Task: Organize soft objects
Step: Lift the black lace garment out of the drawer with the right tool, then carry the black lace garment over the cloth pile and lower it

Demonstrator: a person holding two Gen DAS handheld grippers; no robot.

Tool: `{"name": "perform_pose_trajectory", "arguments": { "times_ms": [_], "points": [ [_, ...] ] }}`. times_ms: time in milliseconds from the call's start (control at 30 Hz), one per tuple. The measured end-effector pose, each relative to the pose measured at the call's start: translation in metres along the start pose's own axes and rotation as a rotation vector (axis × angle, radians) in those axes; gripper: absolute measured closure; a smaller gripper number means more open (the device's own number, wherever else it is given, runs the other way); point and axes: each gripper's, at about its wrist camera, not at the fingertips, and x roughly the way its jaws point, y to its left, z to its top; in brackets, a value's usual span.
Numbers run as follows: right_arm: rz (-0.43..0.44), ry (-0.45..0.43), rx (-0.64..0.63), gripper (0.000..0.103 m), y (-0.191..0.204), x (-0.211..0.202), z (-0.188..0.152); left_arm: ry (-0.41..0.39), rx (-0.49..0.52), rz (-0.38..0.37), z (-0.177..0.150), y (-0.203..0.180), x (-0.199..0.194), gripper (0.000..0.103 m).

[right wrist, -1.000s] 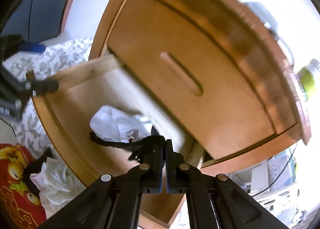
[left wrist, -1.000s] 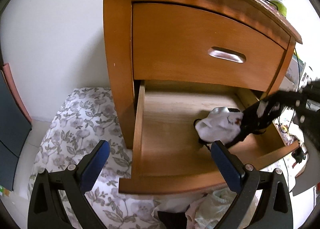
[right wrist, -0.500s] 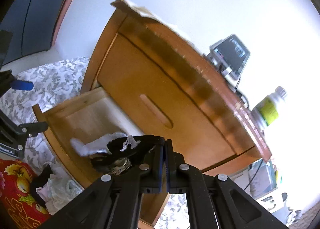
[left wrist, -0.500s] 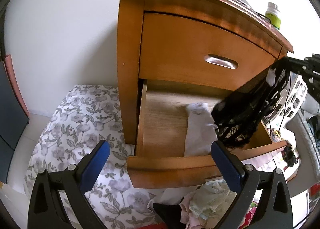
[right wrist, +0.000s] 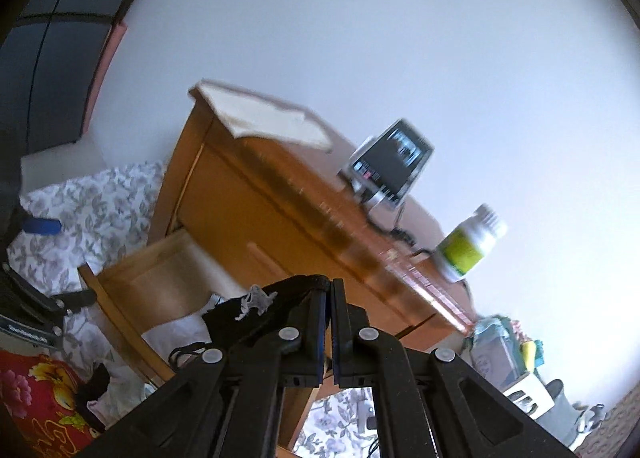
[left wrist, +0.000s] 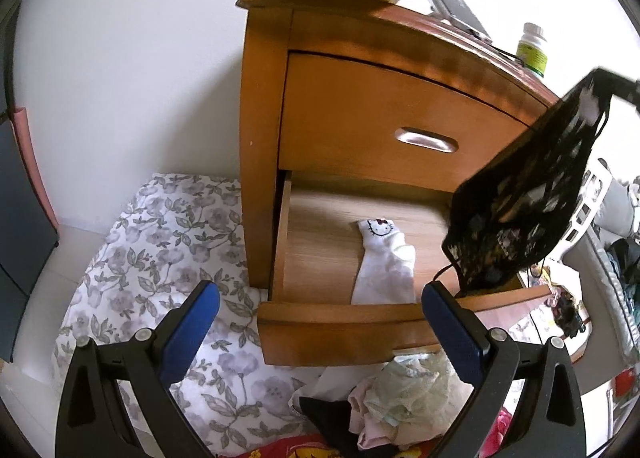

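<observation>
A black lace garment hangs in the air above the right end of the open lower drawer of a wooden nightstand. My right gripper is shut on the garment's top edge. A white sock with a cat face lies flat inside the drawer. My left gripper stands open in front of the drawer, holding nothing. A heap of soft clothes lies on the bed below the drawer front.
The nightstand top carries papers, a small black device and a white bottle with a green label. A floral bedsheet lies left of the nightstand, and a red patterned cloth lies under the clothes heap.
My right gripper has lifted the black lace garment up out of the drawer. The white sock fell free and now lies stretched out in the drawer. My left gripper has drawn back and risen a little.
</observation>
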Motion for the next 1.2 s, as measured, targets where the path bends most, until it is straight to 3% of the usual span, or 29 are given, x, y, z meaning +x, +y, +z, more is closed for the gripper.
{"name": "perform_pose_trajectory", "arguments": {
  "times_ms": [200, 667, 1200],
  "points": [
    [-0.011, -0.047, 0.005, 0.101, -0.011, -0.039, 0.003, -0.008, 0.013, 0.005, -0.003, -0.008, -0.018, 0.002],
    [0.045, -0.018, -0.006, 0.101, 0.000, -0.075, -0.027, -0.022, 0.001, 0.043, -0.023, -0.012, -0.050, 0.002],
    [0.240, 0.202, 0.030, 0.101, 0.058, -0.007, -0.083, 0.024, -0.036, 0.055, -0.036, 0.003, -0.030, 0.002]
  ]
}}
